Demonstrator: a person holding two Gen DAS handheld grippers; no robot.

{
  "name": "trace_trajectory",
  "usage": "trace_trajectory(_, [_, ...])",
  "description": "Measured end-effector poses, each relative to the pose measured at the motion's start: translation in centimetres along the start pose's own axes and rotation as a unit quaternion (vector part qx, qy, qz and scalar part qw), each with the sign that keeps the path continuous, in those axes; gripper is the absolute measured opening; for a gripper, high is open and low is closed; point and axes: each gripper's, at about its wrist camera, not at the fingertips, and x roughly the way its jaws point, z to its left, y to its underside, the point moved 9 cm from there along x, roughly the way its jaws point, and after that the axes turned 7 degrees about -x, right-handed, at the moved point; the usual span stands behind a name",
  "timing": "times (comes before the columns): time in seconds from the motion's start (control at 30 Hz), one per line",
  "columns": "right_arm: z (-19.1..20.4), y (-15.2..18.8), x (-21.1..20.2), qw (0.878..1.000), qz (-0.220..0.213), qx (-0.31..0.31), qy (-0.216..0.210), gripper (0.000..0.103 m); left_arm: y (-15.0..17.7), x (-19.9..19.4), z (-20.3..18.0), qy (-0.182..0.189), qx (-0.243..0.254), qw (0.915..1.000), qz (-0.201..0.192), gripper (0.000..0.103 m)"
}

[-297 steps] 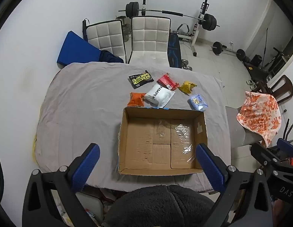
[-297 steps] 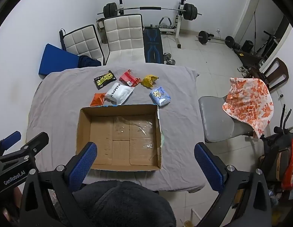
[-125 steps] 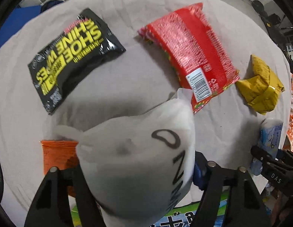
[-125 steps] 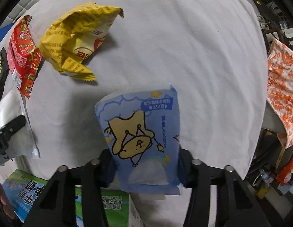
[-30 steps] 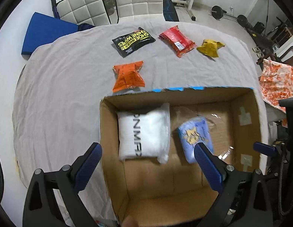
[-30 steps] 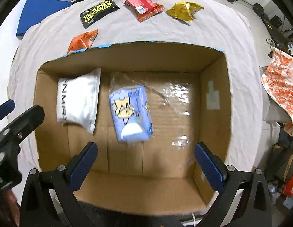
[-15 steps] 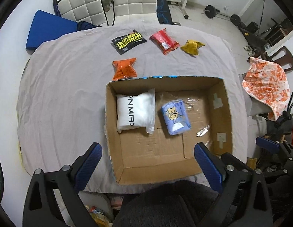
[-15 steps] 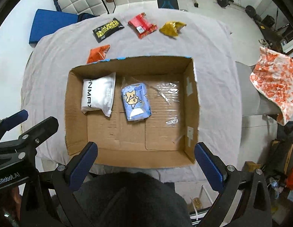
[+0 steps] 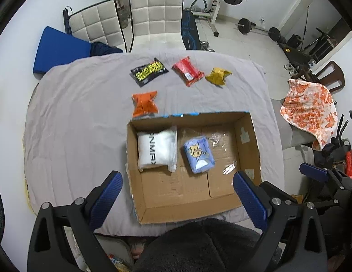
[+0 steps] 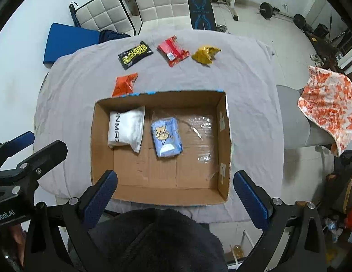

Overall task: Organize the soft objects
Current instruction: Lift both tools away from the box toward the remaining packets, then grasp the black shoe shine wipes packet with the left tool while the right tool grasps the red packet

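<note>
Here both claws are held high above the table [image 9: 69,122], and each one is spread wide with nothing between its blue pads: the left gripper [image 9: 177,200] and the right gripper [image 10: 174,198]. The cardboard box [image 9: 248,136] contains the white pouch [image 9: 156,150] and, just beside it at 3 o'clock, the blue tissue pack [image 9: 198,154]. Outside, the orange packet [image 9: 144,103] lies near the box wall at 11 o'clock. Farther, at 12 o'clock, the black wipes pack [image 9: 149,72], the red packet [image 9: 187,71] and the yellow packet [image 9: 217,75] lie in a row.
</note>
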Motion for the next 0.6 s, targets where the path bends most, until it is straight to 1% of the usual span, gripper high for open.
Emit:
trace_trajectory(0.17, [-1.3,-3.3,-0.7,1.000,-0.014,0.010,-0.014,0.103,-2.8,-0.3,0.2,0.000,-0.001,0.9998,-0.019,0.100])
trace_trajectory(0.33, [-3.6,-8.1,-0.6,0.999,-0.029,0.028,-0.028,0.103,-7.7,-0.2,0.7,-0.003,-0.011,0.9986,-0.051,0.100])
trace_trajectory(0.43, [-4.8,-11.5,0.2,0.998,-0.030,0.034,-0.041,0.103,-11.2,0.7,1.2,-0.005,-0.021,0.9979,-0.062,0.100])
trace_trajectory(0.57, [-6.2,-16.0,2.1,0.998,-0.030,0.038,-0.041,0.103,-15.0,2.7,2.2,-0.017,-0.033,0.9972,-0.065,0.100])
trace_trajectory(0.6, [-6.6,-17.2,2.9,0.998,-0.026,0.039,-0.041,0.103,-16.3,3.6,2.5,-0.026,-0.034,0.9969,-0.066,0.100])
